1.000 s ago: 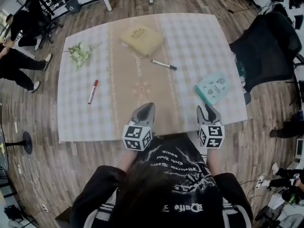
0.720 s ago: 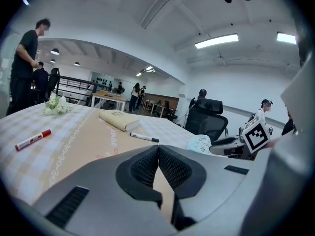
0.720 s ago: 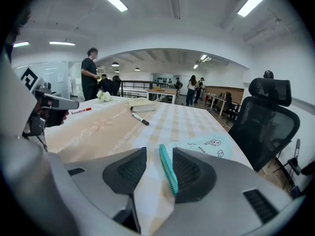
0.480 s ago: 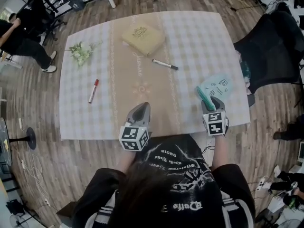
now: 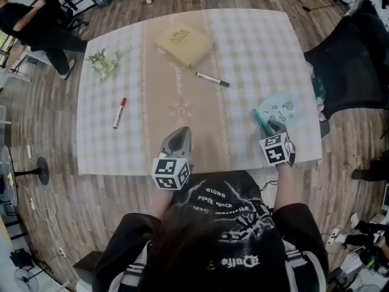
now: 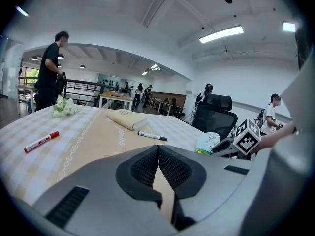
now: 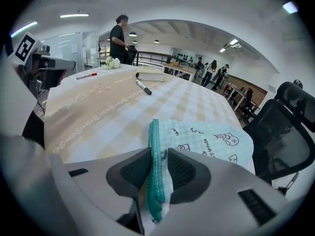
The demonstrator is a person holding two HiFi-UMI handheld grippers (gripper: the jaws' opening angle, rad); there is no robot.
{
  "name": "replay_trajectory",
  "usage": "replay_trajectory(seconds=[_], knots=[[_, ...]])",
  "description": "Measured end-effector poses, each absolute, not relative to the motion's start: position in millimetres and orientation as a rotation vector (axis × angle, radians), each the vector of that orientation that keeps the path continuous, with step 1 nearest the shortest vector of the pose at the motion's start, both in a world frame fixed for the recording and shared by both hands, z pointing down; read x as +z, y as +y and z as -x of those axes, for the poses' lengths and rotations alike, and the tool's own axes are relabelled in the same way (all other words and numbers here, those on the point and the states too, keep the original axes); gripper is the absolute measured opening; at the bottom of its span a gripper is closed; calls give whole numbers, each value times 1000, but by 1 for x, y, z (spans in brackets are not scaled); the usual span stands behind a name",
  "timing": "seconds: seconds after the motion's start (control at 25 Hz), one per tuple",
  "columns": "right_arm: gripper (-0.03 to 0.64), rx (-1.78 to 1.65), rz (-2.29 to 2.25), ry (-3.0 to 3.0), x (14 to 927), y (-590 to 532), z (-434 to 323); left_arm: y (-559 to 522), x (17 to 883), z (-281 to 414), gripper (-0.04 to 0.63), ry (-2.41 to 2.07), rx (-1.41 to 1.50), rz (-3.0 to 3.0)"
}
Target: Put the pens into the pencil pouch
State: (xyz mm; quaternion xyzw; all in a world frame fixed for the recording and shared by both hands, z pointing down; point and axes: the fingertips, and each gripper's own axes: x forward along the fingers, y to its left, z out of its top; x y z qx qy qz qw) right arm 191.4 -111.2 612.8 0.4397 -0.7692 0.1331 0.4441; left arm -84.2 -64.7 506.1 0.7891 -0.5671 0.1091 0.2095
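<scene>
pencil pouch (image 7: 211,136) soft, light, likely floppy; take hold at teal zipper edge (image 7: 153,146). right gripper (image 7: 158,168) jaws just closing, pinching that edge. left gripper (image 6: 158,154) fully closed, empty.

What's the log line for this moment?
right claw: just been closing, pencil pouch zipper edge pinched | left claw: shut, empty | red pen, black pen: loose on table

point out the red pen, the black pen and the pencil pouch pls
red pen (image 5: 119,114), head view, middle of its barrel.
black pen (image 5: 212,79), head view, middle of its barrel.
pencil pouch (image 7: 211,139), right gripper view, printed pale face beside the green zipper edge.
</scene>
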Motion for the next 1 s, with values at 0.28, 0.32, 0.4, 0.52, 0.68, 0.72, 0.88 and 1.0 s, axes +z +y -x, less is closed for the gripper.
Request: replay_trajectory(seconds=[0.28, 0.32, 0.4, 0.52, 0.68, 0.72, 0.88, 1.0], knots=[[43, 465, -1151, -1951, 605, -116, -194, -73, 508, 81, 20, -1568, 302, -2189], [43, 478, -1168, -1960, 601, -118, -194, -74, 509, 80, 20, -1563, 305, -2190], [41, 499, -1205, -1976, 592, -122, -196, -76, 511, 77, 20, -1553, 309, -2194], [41, 521, -1253, -1997, 579, -130, -199, -79, 515, 72, 20, -1538, 328, -2207], [40, 559, -1330, -2020, 560, -137, -205, -83, 520, 62, 20, -1515, 372, -2234], [40, 574, -1350, -2027, 555, -138, -206, -84, 520, 61, 20, -1510, 385, -2240], [38, 628, -1399, -2051, 546, -142, -209, -106, 522, 55, 20, -1493, 468, -2272], [38, 636, -1397, -2051, 546, -156, -208, -145, 519, 51, 21, -1460, 536, -2307]])
